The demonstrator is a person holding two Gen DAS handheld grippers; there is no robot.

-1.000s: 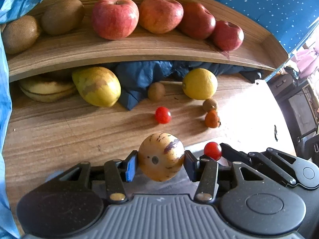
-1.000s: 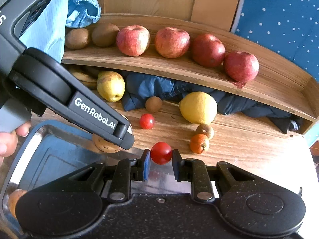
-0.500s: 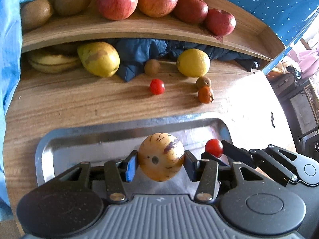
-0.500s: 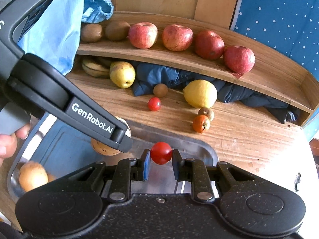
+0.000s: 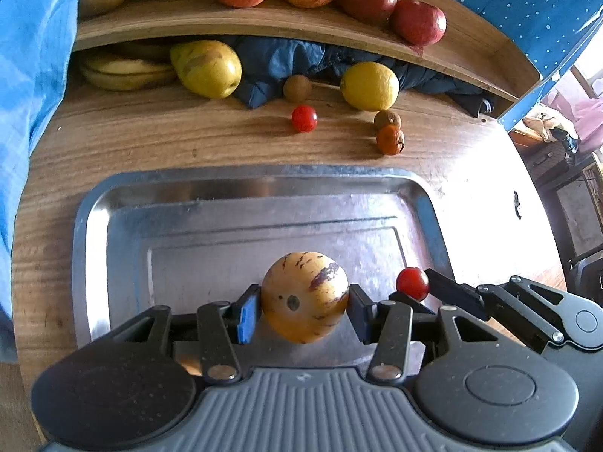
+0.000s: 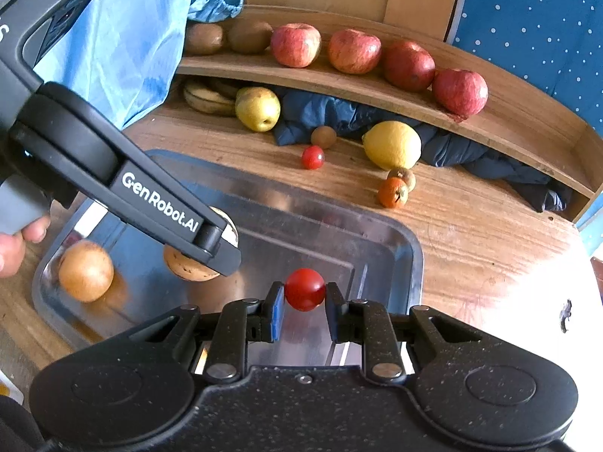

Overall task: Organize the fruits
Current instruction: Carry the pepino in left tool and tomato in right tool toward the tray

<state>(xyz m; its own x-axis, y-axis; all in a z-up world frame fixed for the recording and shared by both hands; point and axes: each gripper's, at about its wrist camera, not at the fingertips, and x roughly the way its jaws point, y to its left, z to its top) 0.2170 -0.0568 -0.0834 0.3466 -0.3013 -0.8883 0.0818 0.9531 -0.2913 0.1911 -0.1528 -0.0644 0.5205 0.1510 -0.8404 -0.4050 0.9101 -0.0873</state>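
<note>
Hovering over the steel tray, the left gripper clamps a speckled yellow fruit while the right gripper pinches a cherry tomato above the tray's right end. Lowering each until it nearly touches the metal before easing the jaws apart, clear of the one golden fruit at the tray's left, should prevent rolling. Beyond lie one cherry tomato, one lemon, one pear, and on the far shelf four apples and two kiwis.
</note>
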